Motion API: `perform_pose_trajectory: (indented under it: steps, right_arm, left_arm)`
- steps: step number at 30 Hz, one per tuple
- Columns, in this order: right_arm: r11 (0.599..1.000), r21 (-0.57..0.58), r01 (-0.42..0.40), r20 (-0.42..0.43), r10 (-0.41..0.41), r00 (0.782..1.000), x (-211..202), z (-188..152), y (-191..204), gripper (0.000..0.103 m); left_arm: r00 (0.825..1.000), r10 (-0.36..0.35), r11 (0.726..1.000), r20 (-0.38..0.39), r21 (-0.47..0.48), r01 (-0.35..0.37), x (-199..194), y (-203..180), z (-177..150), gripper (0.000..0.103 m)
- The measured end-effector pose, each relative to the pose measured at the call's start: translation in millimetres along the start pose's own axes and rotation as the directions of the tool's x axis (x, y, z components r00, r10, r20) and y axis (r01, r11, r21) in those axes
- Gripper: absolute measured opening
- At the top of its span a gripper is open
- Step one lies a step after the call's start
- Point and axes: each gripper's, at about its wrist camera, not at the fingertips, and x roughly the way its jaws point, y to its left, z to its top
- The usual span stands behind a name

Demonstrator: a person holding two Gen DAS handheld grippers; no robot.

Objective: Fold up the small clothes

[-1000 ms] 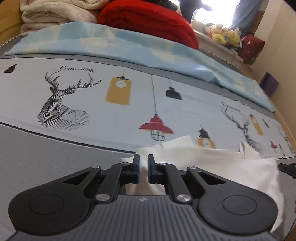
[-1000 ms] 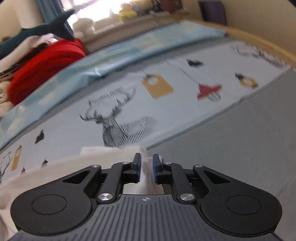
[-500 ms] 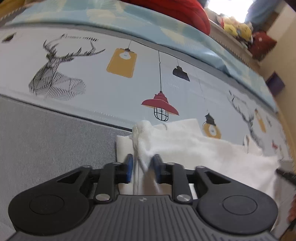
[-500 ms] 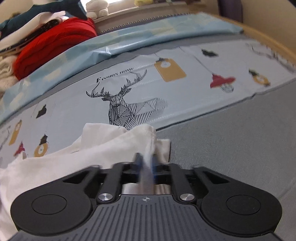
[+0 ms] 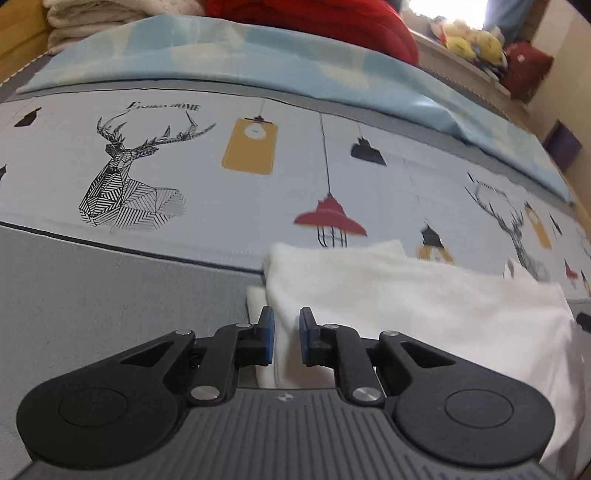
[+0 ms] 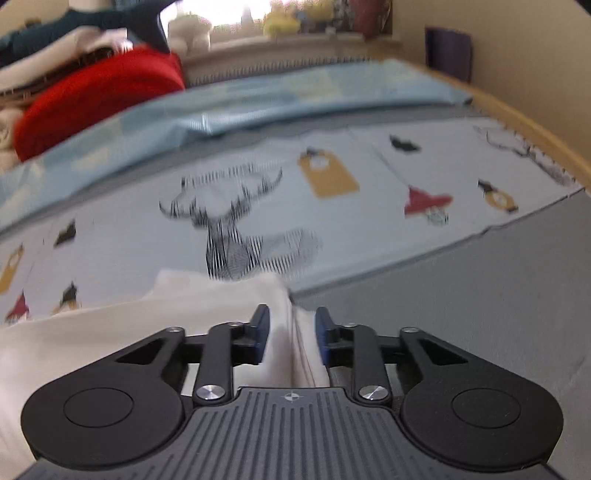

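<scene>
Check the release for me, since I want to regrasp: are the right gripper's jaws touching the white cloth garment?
Apart. The right wrist view shows the right gripper with opening jaws, bare gaps either side of the white cloth garment fold lying between them.

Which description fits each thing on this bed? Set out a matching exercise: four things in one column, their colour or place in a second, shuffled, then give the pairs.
Things
1. garment
2. blanket
3. deer print
4. hanging lamp print

Descriptions
A. red shade, just beyond the garment's far edge
B. white, lying folded between both grippers' opening jaws
C. black line drawing on the pale sheet
D. red, piled at the far side of the bed

Pairs: 1-B, 2-D, 3-C, 4-A
</scene>
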Motion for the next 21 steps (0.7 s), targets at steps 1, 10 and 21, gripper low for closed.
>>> perform_pose_trajectory:
  steps: [1,10,21]
  right_arm:
    - [1.000,-0.005,-0.013,-0.009,0.013,1.000,-2.3,-1.1,-1.6,0.034]
    - [0.994,-0.020,-0.110,-0.231,0.102,0.968,-27.7,-40.8,-19.9,0.035]
    - [0.990,0.048,-0.130,-0.229,0.138,0.963,-90.1,-71.3,-38.7,0.004]
  left_arm:
    - [1.000,-0.014,1.000,-0.008,0.003,0.014,-4.0,0.2,-1.7,0.018]
    - [0.944,-0.065,0.997,-0.323,0.021,0.076,-26.1,7.4,-59.8,0.022]
    - [0.964,-0.045,0.994,-0.260,0.080,0.068,-73.6,7.7,-99.4,0.003]
